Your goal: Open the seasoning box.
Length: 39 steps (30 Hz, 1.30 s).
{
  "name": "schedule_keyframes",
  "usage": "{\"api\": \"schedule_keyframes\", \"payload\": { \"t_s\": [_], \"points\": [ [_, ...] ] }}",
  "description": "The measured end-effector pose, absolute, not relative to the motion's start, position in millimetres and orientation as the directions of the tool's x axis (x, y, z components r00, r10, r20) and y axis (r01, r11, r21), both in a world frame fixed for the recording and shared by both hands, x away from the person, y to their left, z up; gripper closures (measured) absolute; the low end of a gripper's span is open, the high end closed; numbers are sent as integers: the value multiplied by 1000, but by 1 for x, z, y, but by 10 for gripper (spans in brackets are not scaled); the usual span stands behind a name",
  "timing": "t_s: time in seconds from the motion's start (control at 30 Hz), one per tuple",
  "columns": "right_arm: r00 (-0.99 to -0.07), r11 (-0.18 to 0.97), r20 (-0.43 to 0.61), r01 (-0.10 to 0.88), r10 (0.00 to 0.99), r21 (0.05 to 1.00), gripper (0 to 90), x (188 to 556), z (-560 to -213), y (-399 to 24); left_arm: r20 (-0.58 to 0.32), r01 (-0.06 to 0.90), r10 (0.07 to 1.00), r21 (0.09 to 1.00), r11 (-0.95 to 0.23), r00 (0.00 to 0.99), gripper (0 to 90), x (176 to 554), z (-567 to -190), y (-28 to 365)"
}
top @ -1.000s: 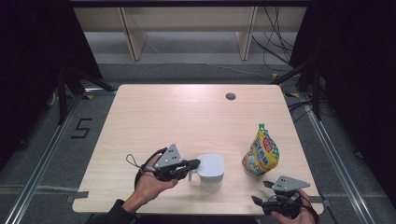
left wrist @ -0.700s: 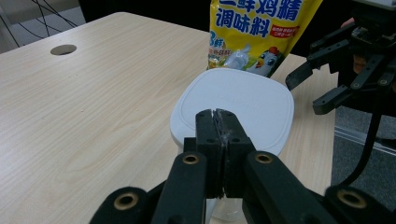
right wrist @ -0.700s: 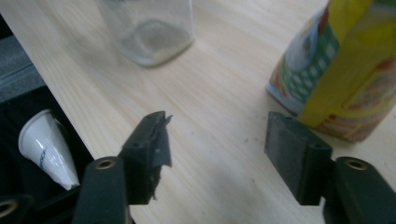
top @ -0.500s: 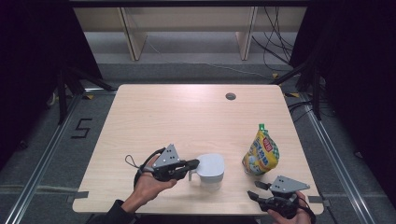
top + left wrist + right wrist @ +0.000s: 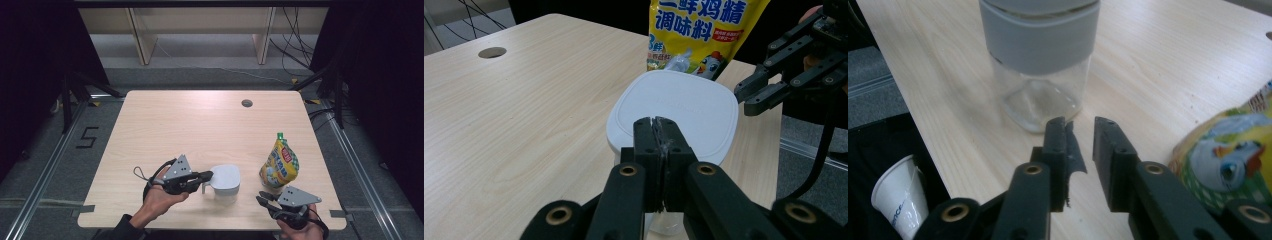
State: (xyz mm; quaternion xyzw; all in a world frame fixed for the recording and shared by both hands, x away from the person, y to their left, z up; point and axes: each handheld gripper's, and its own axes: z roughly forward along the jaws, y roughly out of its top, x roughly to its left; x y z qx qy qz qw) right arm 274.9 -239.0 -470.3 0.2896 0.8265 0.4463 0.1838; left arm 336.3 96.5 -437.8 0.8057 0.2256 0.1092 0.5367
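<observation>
A glass jar with a white lid [image 5: 225, 177] stands near the table's front edge. In the right gripper view its glass body and grey band [image 5: 1039, 30] show. My left gripper [image 5: 207, 175] lies level at the jar's left, its jaws shut against the lid's [image 5: 674, 115] near rim [image 5: 655, 122]; I cannot tell whether anything thin is pinched. A yellow seasoning pouch [image 5: 280, 162] stands upright right of the jar. My right gripper [image 5: 261, 199] sits in front of the pouch [image 5: 1228, 160], pointing at the jar. Its jaws have just been closing and a narrow gap [image 5: 1080, 130] with nothing in it is left.
A round cable hole [image 5: 246, 103] lies in the tabletop [image 5: 190, 130] at the far right. A white paper cup [image 5: 898, 202] stands below the table's edge in the right gripper view. Wooden shelving [image 5: 200, 30] and cables [image 5: 295, 45] sit beyond the far edge.
My right gripper has shifted left along the front edge toward the jar, and its jaws have narrowed. The left gripper, jar and pouch have stayed put.
</observation>
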Motion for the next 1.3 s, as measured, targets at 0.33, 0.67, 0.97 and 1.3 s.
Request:
{"api": "schedule_keyframes", "payload": {
  "t_s": [0.33, 0.67, 0.97, 1.3],
  "points": [
    [-768, 405, -66, 261, 637, 876, 875, 287, -466, -225, -67, 247, 480, 914, -321, 875, 875, 336, -438, 97],
    [-781, 414, -95, 221, 618, 883, 900, 294, -462, -211, -68, 249, 488, 916, -315, 870, 875, 335, -439, 98],
    [-780, 398, -91, 212, 619, 892, 900, 295, -457, -205, -73, 255, 494, 915, -312, 866, 876, 336, -439, 100],
    [-786, 406, -116, 182, 608, 895, 900, 296, -448, -199, -83, 261, 495, 917, -302, 865, 875, 337, -441, 100]
  ]
}}
